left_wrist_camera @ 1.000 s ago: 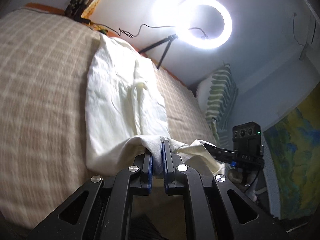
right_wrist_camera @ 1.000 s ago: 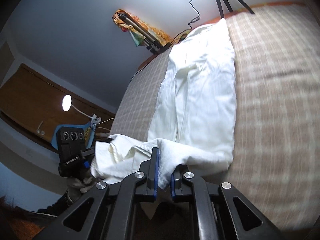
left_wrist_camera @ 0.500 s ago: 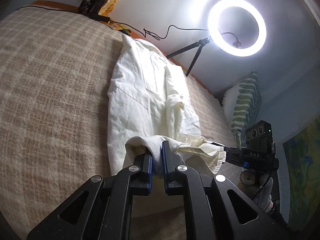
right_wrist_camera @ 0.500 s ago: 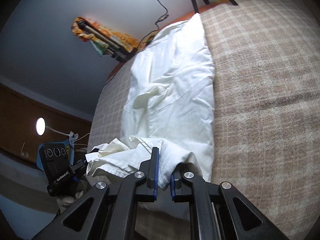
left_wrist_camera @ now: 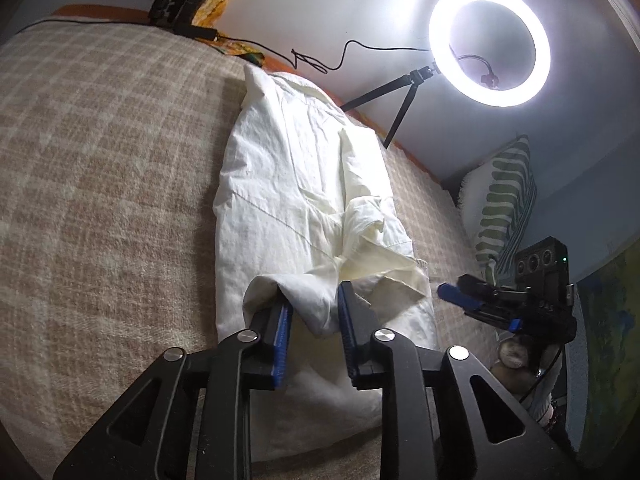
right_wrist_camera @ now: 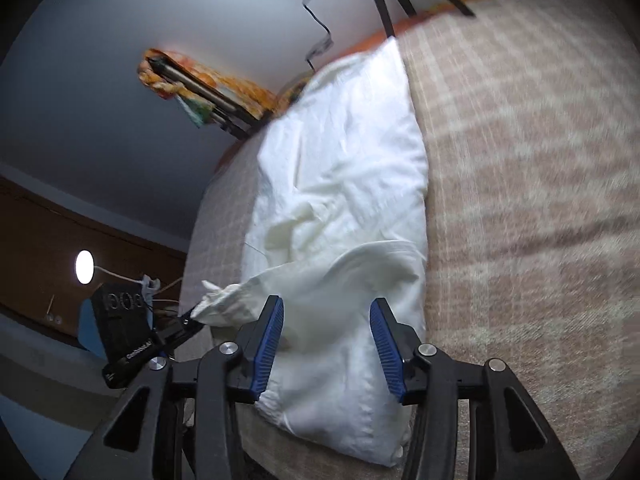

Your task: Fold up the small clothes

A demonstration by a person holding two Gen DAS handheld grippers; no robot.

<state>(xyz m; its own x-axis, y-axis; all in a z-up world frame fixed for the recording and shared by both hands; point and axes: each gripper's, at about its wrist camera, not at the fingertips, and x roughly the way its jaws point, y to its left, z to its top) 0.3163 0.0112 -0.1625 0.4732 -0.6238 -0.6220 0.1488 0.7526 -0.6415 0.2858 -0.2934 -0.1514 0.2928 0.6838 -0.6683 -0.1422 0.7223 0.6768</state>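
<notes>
Your left claw [left_wrist_camera: 312,320] and right claw [right_wrist_camera: 326,334] have both just been opening, releasing the white garment [left_wrist_camera: 304,216] lying lengthwise toward twelve o'clock on the checked bed [left_wrist_camera: 104,184]. Fabric still between the jaws could snag as you withdraw, undoing the fold.

The white cloth garment [left_wrist_camera: 304,216] looks soft and thin, with many small wrinkles and a matt, dull face. The beige checked woven blanket [left_wrist_camera: 112,184] on the bed looks thick, rough and a bit fuzzy. The left black plastic claw [left_wrist_camera: 312,308] has smooth, slightly shiny arms, round shiny metal screws and blue ribbed pads [left_wrist_camera: 282,336] that look like rubber. The right black plastic claw [right_wrist_camera: 326,324] looks the same. The green striped cloth pillow [left_wrist_camera: 504,204] looks soft.
</notes>
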